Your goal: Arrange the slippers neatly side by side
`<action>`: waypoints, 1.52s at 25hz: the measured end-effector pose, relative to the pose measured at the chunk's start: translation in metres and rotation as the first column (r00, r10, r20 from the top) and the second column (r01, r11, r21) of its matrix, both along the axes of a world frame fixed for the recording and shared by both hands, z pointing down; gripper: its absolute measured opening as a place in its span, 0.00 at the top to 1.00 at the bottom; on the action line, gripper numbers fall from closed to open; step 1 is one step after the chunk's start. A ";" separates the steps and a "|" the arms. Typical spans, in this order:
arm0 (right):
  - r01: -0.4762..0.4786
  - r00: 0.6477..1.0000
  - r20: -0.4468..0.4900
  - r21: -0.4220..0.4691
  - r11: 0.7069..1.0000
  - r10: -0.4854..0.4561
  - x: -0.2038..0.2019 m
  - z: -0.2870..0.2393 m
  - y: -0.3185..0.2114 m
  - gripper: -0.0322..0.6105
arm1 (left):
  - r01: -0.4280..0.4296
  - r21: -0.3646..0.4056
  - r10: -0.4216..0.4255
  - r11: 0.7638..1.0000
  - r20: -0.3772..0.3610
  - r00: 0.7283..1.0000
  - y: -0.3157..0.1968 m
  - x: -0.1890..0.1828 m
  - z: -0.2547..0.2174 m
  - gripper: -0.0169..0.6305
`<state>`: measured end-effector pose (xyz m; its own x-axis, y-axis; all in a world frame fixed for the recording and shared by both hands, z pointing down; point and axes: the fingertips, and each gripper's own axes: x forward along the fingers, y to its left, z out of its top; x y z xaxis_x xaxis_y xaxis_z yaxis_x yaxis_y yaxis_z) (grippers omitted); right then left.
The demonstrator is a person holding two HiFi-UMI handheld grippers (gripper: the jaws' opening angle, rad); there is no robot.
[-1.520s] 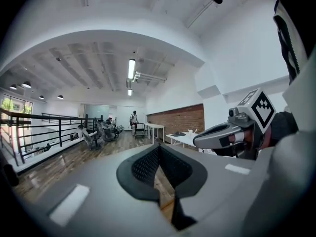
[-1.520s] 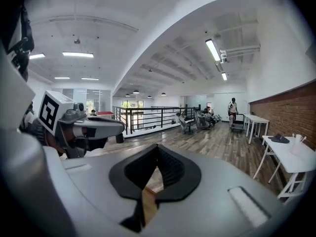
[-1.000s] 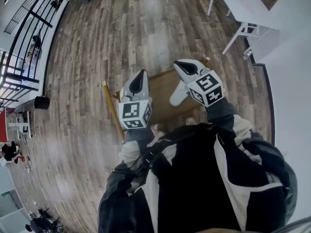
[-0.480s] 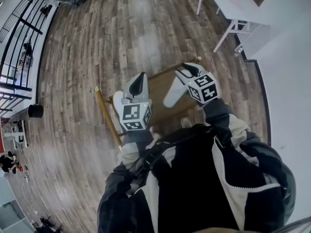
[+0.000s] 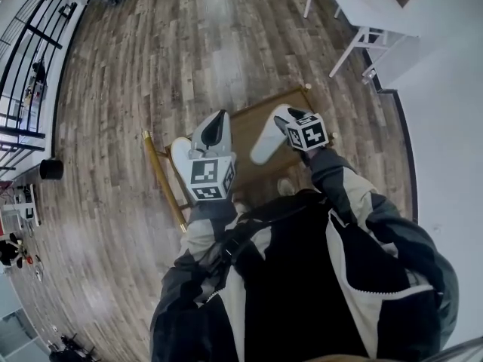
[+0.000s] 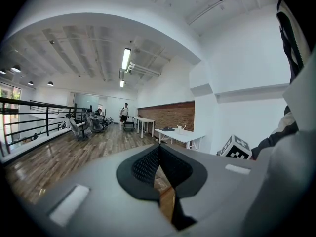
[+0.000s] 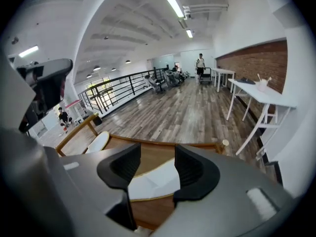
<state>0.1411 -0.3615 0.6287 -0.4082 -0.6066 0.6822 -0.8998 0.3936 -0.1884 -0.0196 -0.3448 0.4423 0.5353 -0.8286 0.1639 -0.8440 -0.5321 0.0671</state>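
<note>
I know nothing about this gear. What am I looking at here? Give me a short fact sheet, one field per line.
Place: wooden platform on a plank floor
Left gripper: jaws shut, nothing between them
Right gripper: jaws opening over the right slipper, pads off it
Right slipper: white, lying flat on the platform
Left slipper: white, near the platform's left rail, apart from the other
Pair side by side: not yet
</note>
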 end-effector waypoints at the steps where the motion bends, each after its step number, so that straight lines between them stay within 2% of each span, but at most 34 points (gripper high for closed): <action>1: -0.031 0.999 0.025 -0.042 0.999 0.032 0.004 0.012 0.002 0.61 | 0.004 0.004 -0.004 1.000 -0.002 1.000 0.000 0.001 0.000 0.96; 4: -0.121 0.990 0.052 -0.164 0.979 0.131 0.020 0.046 0.007 0.60 | 0.006 0.012 -0.006 1.000 -0.007 1.000 0.000 0.005 -0.001 0.96; 9: -0.153 0.987 0.008 -0.261 0.953 0.161 0.030 0.084 0.013 0.60 | 0.013 0.012 -0.013 1.000 0.006 1.000 -0.001 0.003 0.000 0.96; 16: -0.170 0.984 -0.004 -0.344 0.924 0.180 0.037 0.118 0.019 0.60 | -0.001 0.003 0.001 1.000 0.026 1.000 0.001 0.005 0.006 0.96; 21: -0.198 0.971 0.040 -0.424 0.884 0.237 0.032 0.134 0.017 0.60 | 0.000 -0.018 0.001 1.000 0.037 0.999 0.004 0.001 0.013 0.96; 28: -0.215 0.965 0.025 -0.488 0.846 0.260 0.033 0.156 0.019 0.60 | 0.008 -0.037 -0.006 0.999 0.048 0.999 0.004 0.001 0.021 0.96; 32: -0.216 0.959 0.049 -0.507 0.835 0.278 0.025 0.159 0.019 0.60 | 0.007 -0.028 -0.005 1.000 0.057 0.998 0.004 -0.002 0.020 0.96; 33: -0.214 0.958 0.057 -0.509 0.834 0.281 0.023 0.159 0.018 0.62 | 0.006 -0.029 -0.004 1.000 0.058 0.998 0.004 -0.002 0.020 0.96; 37: -0.214 0.958 0.063 -0.499 0.840 0.281 0.021 0.156 0.013 0.87 | 0.002 -0.040 0.000 0.999 0.059 0.998 0.002 -0.001 0.024 0.96; 38: -0.218 0.955 0.068 -0.497 0.840 0.288 0.022 0.155 0.012 0.90 | -0.001 -0.041 0.003 0.999 0.059 0.998 0.003 0.000 0.024 0.96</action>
